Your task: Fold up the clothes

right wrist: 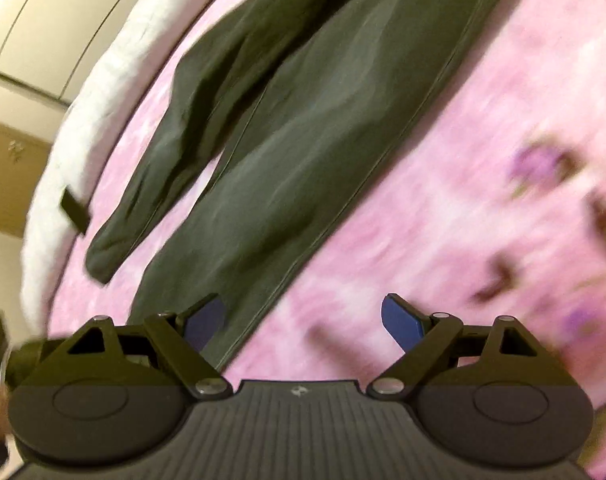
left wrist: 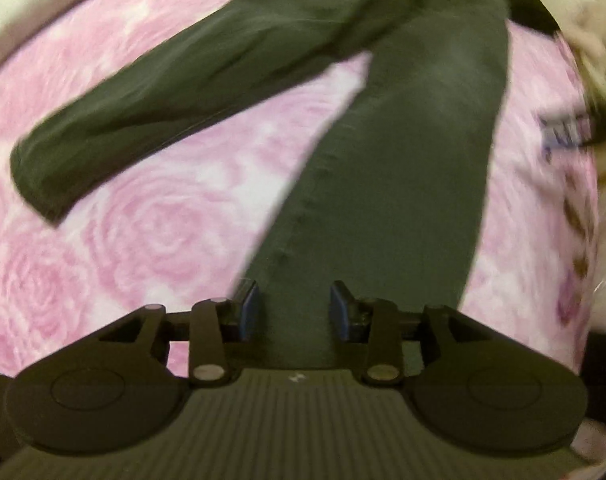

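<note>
Your dark green trousers point(left wrist: 403, 140) lie spread flat on the pink rose-patterned bedspread point(left wrist: 143, 232), legs splayed apart toward the near side. Your left gripper point(left wrist: 295, 308) hovers over the right-hand leg, jaws partly apart, blue pads clear of the cloth. Your right gripper point(right wrist: 303, 320) stands wide open at that leg's right edge, holding nothing.

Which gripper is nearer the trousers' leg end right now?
Left. The left gripper sits over the dark trousers, its jaws straddling that leg; the right gripper hangs beside its edge.
</note>
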Demonstrator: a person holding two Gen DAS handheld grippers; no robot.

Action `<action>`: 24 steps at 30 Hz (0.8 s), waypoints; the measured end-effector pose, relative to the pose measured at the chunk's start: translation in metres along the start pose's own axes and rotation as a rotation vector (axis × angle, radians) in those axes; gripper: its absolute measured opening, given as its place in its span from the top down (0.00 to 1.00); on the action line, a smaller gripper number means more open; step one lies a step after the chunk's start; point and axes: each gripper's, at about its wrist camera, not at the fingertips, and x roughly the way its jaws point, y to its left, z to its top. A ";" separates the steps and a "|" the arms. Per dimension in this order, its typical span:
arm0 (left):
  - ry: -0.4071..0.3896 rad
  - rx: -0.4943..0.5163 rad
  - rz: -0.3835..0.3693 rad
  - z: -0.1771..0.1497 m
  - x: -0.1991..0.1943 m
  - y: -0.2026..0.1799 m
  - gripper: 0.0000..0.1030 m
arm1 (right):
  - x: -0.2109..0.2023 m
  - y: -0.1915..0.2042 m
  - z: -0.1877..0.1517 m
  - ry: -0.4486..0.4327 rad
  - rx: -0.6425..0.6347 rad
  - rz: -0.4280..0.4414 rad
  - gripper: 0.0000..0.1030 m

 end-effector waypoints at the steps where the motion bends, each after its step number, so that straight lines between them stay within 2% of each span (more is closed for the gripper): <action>1: -0.020 0.045 0.023 0.002 -0.002 -0.019 0.63 | -0.009 -0.006 0.011 -0.026 0.011 -0.017 0.15; 6: -0.084 0.268 0.083 0.034 0.012 -0.121 0.46 | -0.052 -0.046 0.072 -0.157 0.091 -0.090 0.15; 9: -0.089 0.353 0.140 0.053 0.038 -0.176 0.45 | -0.072 -0.078 0.117 -0.221 0.093 -0.123 0.15; 12: -0.076 0.322 0.191 0.073 0.067 -0.209 0.50 | -0.082 -0.117 0.169 -0.270 0.097 -0.121 0.15; 14: -0.060 0.306 0.252 0.087 0.086 -0.226 0.55 | -0.084 -0.147 0.206 -0.294 0.107 -0.093 0.15; 18: -0.019 0.347 0.363 0.105 0.116 -0.251 0.55 | -0.078 -0.203 0.278 -0.316 0.132 0.011 0.15; 20: 0.006 0.349 0.394 0.110 0.121 -0.256 0.51 | -0.069 -0.224 0.310 -0.307 0.134 0.034 0.15; 22: 0.030 0.352 0.424 0.114 0.127 -0.260 0.53 | -0.058 -0.241 0.333 -0.278 0.142 0.046 0.15; 23: 0.043 0.353 0.438 0.117 0.129 -0.262 0.61 | -0.052 -0.248 0.343 -0.260 0.153 0.057 0.17; 24: 0.056 0.362 0.440 0.119 0.129 -0.264 0.73 | -0.045 -0.254 0.352 -0.241 0.163 0.068 0.25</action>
